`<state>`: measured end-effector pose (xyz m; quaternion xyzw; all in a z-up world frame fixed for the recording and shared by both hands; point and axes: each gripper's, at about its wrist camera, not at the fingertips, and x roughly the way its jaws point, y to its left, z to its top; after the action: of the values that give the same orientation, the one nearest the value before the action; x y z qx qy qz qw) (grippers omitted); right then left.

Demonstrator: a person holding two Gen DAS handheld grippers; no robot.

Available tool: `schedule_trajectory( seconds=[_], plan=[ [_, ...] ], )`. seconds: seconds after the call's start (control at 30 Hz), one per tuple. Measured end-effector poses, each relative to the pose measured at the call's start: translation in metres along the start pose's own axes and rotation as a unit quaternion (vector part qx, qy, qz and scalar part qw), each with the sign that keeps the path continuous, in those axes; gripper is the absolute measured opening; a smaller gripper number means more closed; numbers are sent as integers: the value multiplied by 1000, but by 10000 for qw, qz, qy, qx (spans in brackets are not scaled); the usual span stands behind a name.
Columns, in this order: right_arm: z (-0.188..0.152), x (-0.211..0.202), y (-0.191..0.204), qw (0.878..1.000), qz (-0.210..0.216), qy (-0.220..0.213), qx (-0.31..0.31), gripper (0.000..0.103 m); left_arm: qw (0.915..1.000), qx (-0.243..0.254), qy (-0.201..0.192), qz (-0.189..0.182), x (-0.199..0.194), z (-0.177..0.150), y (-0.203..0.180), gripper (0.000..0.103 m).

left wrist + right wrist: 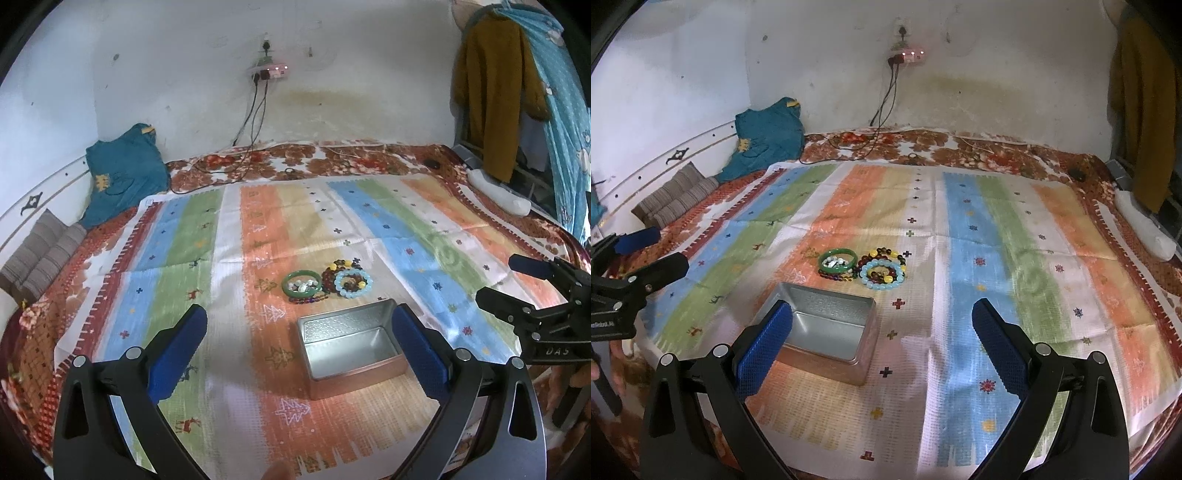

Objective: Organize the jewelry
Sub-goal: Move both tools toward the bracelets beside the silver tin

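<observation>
A pile of bracelets lies on the striped cloth: a green bangle (301, 283) (839, 259) with small white beads inside it, a light blue bead bracelet (352, 283) (882, 275), and dark red and amber bead bracelets (331, 275) (886, 254). An empty open metal tin (351, 341) (827, 325) sits just in front of them. My left gripper (299, 350) is open and empty, with the tin between its fingers in view. My right gripper (882, 339) is open and empty, right of the tin; it also shows in the left wrist view (517, 280).
The striped cloth (997, 258) covers a floral bedspread (332, 158). A teal garment (122, 173) and a folded striped cloth (40, 254) lie at the far left. Cables (251, 122) hang from a wall socket. A white roll (1145, 225) lies at the right edge.
</observation>
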<state>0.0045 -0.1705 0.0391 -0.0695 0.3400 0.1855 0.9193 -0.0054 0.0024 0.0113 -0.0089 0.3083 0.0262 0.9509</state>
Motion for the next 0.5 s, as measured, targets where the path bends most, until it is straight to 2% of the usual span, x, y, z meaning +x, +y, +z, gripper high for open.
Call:
schedule_trajectory(
  seconds=[0.5],
  plan=[
    [1, -4, 1, 9999, 11, -119, -45, 99, 9997, -61, 226, 39, 6, -1, 7, 97]
  ],
)
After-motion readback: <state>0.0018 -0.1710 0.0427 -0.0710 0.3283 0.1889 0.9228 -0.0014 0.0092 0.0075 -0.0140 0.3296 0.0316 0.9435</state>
